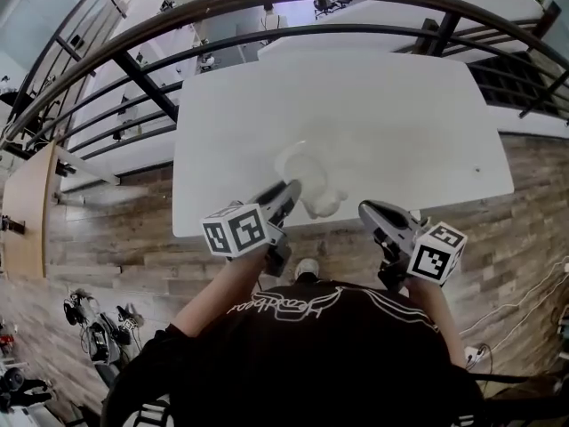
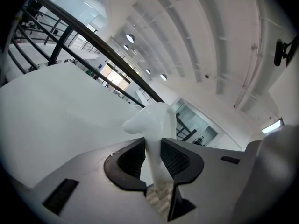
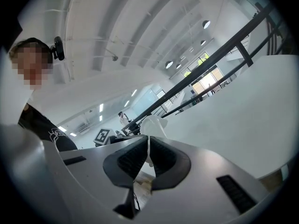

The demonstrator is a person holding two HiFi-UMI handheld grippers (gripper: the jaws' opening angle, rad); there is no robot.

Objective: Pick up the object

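A glossy white object (image 1: 311, 181) with a round cup-like body and a lumpy end hangs over the near edge of the white table (image 1: 382, 123). My left gripper (image 1: 289, 189) is shut on it. In the left gripper view the object (image 2: 154, 120) stands up out of the left gripper (image 2: 153, 155), and both black pads press on its narrow lower part. My right gripper (image 1: 366, 210) hovers to the right of the object, apart from it. Its jaws (image 3: 148, 148) are shut with only a thin slit between them, and the white object (image 3: 156, 124) shows beyond them.
A black curved railing (image 1: 267, 7) runs behind the table. Wooden floor (image 1: 116, 229) lies in front of it, with cables and devices (image 1: 98, 327) at lower left. A wooden board (image 1: 27, 212) stands at the far left. The person's black shirt (image 1: 302, 345) fills the bottom.
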